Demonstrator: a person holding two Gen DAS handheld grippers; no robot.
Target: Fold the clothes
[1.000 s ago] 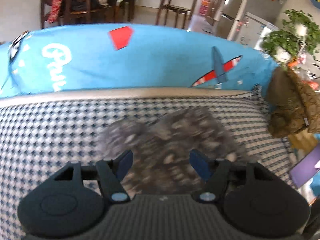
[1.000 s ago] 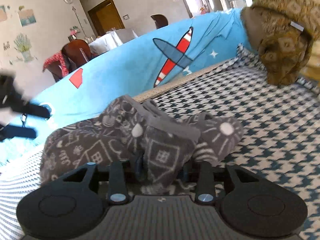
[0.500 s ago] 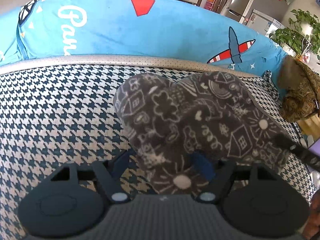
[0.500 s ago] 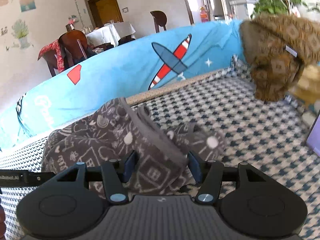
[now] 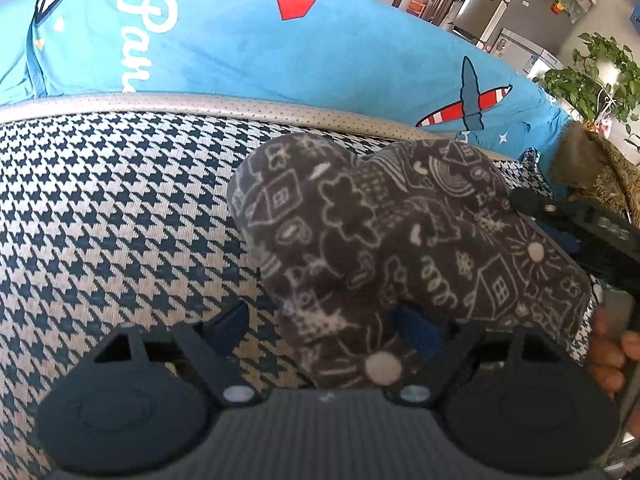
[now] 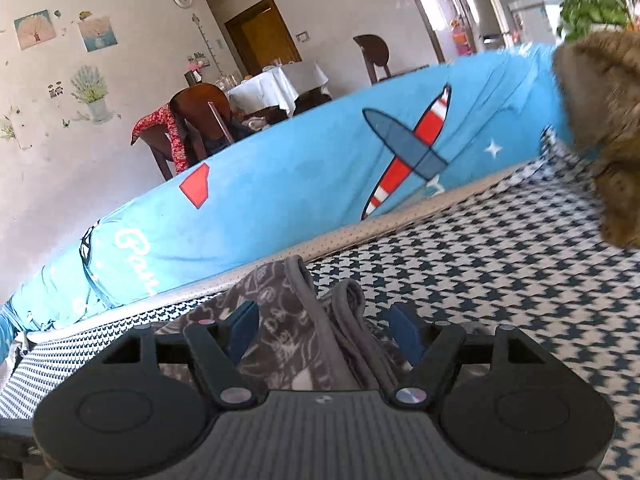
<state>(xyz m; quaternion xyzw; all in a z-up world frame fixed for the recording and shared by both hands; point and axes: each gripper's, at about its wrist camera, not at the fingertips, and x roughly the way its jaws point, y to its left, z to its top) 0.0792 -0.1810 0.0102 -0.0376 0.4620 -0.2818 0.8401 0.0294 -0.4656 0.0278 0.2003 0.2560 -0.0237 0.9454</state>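
Note:
A grey garment with white doodle print (image 5: 384,240) lies folded in a thick bundle on the houndstooth sofa seat (image 5: 120,208). My left gripper (image 5: 324,332) stands over its near end, jaws opening. Its left pad is off the cloth, and the bundle's end covers part of the right pad. In the right wrist view the garment's (image 6: 288,320) grey waistband folds lie between the fingers of my right gripper (image 6: 324,330), whose jaws are also opening, with gaps beside the pads. The right gripper (image 5: 560,220) also shows at the bundle's far right end, a hand (image 5: 608,352) behind it.
A blue sofa-back cover with an aeroplane print (image 6: 400,160) runs behind the seat. A brown patterned garment (image 6: 600,140) is heaped at the seat's right end. Beyond the sofa stand a dining table and chairs (image 6: 280,84), and a potted plant (image 5: 592,80) at the right.
Both grippers' jaws have widened and the pads have come off the grey garment, which now rests on the seat. The right gripper has drawn back, so the bundle sits lower in its view.

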